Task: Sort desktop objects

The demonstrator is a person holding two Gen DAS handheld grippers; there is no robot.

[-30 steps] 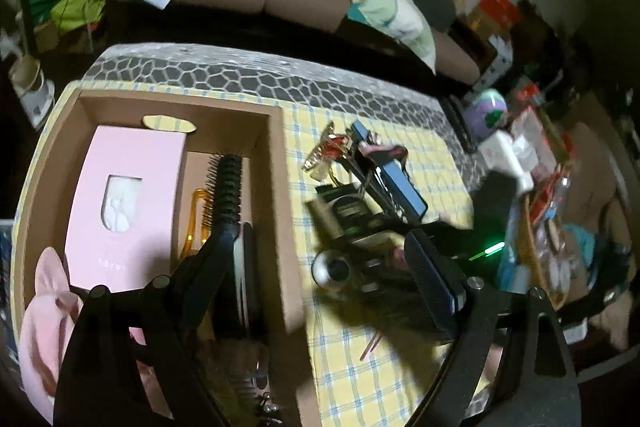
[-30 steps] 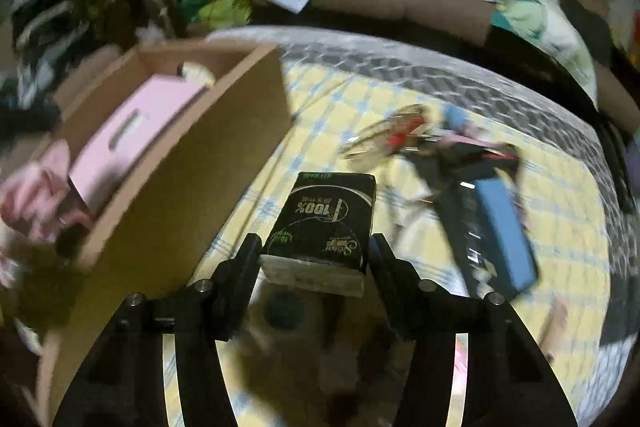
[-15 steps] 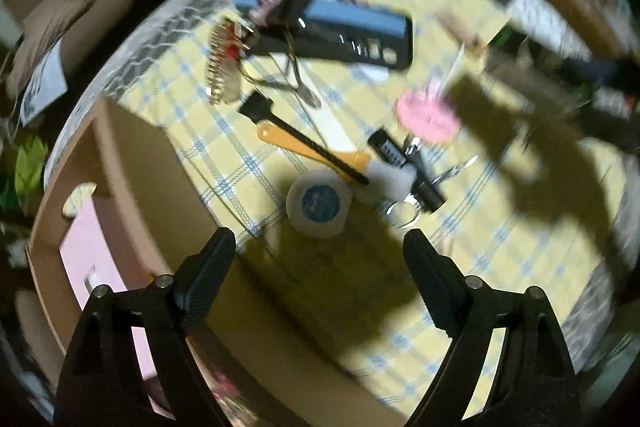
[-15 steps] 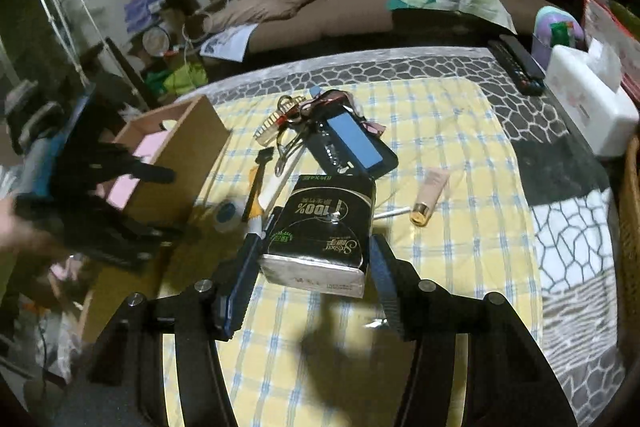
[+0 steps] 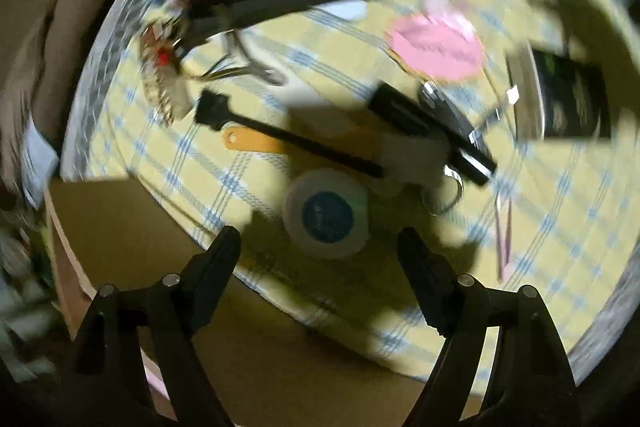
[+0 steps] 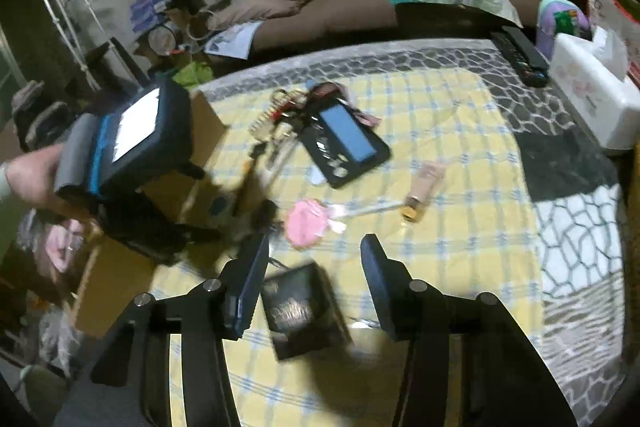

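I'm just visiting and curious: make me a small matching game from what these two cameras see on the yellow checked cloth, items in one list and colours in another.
Things:
1. round tin
2. flat round pad
3. flat stick under the black brush
4. tissue pack between the right gripper's fingers

Colours:
A. pink
B. black
C. white with a blue centre
D. orange

Pairs: 1-C, 2-A, 3-D, 4-B
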